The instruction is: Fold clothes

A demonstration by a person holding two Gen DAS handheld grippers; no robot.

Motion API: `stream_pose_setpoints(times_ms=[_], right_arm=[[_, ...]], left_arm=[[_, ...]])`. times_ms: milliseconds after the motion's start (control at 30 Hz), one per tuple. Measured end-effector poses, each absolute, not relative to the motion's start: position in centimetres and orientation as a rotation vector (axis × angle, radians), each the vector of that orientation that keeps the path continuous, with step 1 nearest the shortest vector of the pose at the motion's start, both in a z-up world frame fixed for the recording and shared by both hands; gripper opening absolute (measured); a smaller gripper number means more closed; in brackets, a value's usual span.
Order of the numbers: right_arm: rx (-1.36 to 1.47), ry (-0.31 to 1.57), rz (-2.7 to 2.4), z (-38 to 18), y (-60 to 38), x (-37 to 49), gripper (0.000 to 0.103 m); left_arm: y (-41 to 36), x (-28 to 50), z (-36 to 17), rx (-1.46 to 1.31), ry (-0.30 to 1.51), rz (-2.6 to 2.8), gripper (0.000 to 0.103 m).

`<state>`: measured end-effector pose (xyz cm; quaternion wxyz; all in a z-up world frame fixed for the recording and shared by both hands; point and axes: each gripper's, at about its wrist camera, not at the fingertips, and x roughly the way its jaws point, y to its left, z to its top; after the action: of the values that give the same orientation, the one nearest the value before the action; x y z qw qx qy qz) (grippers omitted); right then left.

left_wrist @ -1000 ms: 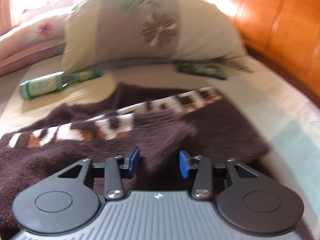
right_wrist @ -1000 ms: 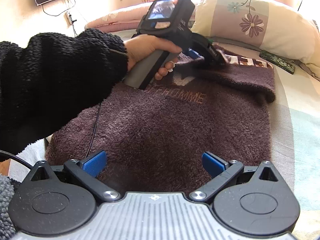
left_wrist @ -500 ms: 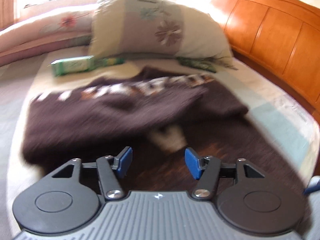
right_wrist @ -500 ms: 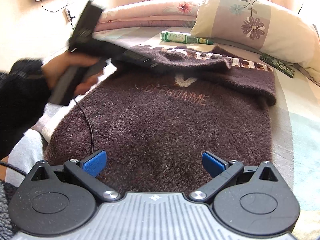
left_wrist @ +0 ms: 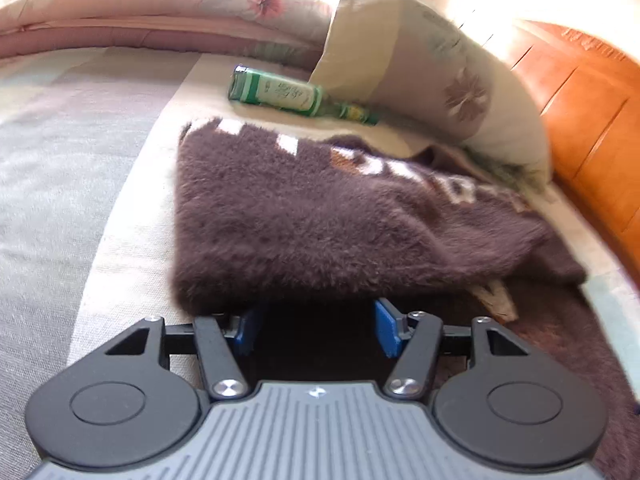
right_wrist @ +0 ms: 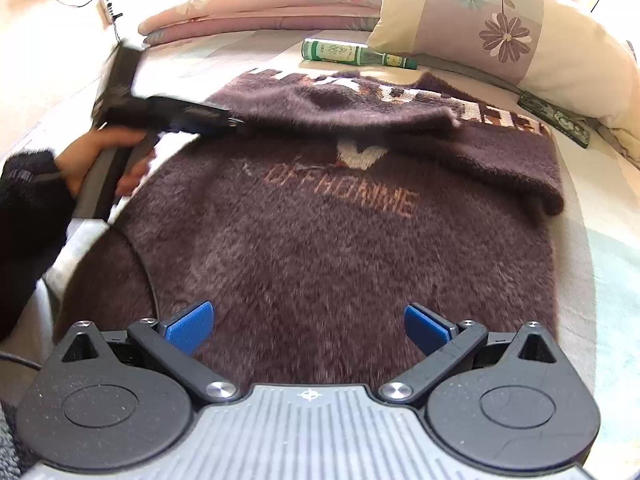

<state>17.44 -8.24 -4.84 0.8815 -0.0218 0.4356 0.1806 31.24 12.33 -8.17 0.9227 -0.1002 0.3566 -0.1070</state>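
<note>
On the bed point(right_wrist: 592, 264) lies a dark brown fluffy sweater point(right_wrist: 344, 264), spread flat with its front upward; a cream heart and the lettering "OFF HOMME" show on the chest. Its far part is folded over toward the chest, forming a thick doubled layer point(left_wrist: 320, 216) with a band of white and orange blocks along the top.

Left gripper point(left_wrist: 316, 330): positioned at the near left edge of the folded layer, low against the fabric. Its blue pads point(left_wrist: 386, 330) stand moderately apart. The folded edge overhangs the pad tips; whether fabric lies between them cannot be determined. In the right wrist view this tool point(right_wrist: 168, 114) is held by a hand point(right_wrist: 100, 156) in a black fuzzy sleeve point(right_wrist: 28, 216).

Right gripper point(right_wrist: 308, 326): hovering over the near hem of the sweater, pads spread wide, nothing between them.

Beyond the sweater a green glass bottle point(right_wrist: 352, 53) lies on its side on the sheet. Beside it a flowered pillow point(right_wrist: 512, 20) leans at the head of the bed, with a dark remote control point(right_wrist: 554, 118) at its base. A folded pink quilt point(right_wrist: 256, 8) sits behind. An orange wooden headboard point(left_wrist: 580, 120) stands to the right.
</note>
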Motion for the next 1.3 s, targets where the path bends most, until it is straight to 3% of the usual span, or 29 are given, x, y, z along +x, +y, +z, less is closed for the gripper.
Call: stream_pose_setpoints(times_ms=[167, 367, 467, 533, 767, 867, 900, 933, 967, 1000, 1300], right_arm=[[0.035, 0.871, 0.37, -4.3, -9.7, 22.2, 0.103], [0.205, 0.785, 0.33, -3.3, -13.3, 29.3, 0.103], [0.356, 0.802, 0.3, -4.5, -16.0, 33.2, 0.096], [0.464, 0.826, 0.295, -5.8, -17.7, 35.4, 0.085], [0.692, 0.856, 0.342, -9.2, -20.1, 39.5, 0.076], [0.722, 0.863, 0.372, -10.0, -19.8, 41.0, 0.068], [0.73, 0.867, 0.383, -10.3, -19.6, 41.5, 0.059], [0.724, 0.873, 0.381, -10.5, -19.2, 42.0, 0.041], [0.711, 0.884, 0.368, -10.7, -18.9, 42.3, 0.03], [0.699, 0.896, 0.356, -10.9, -18.7, 42.7, 0.01], [0.477, 0.8, 0.342, -6.8, -17.5, 42.9, 0.009]], left_arm=[[13.3, 30.0, -7.6, -0.2, 0.756, -0.232, 0.061], [10.6, 28.1, -6.1, -0.008, 0.747, -0.328, 0.073], [8.7, 27.6, -5.9, 0.073, 0.733, -0.365, 0.074], [7.9, 27.7, -5.8, 0.107, 0.729, -0.385, 0.075], [7.5, 29.4, -5.4, 0.151, 0.704, -0.372, 0.077], [7.2, 30.2, -5.6, 0.134, 0.685, -0.371, 0.078], [7.2, 30.5, -5.7, 0.118, 0.682, -0.381, 0.078], [7.1, 30.6, -5.8, 0.117, 0.683, -0.381, 0.078], [7.0, 30.7, -6.0, 0.12, 0.686, -0.379, 0.078], [6.9, 30.8, -6.1, 0.123, 0.689, -0.377, 0.078], [8.2, 32.3, -5.8, 0.156, 0.661, -0.341, 0.078]])
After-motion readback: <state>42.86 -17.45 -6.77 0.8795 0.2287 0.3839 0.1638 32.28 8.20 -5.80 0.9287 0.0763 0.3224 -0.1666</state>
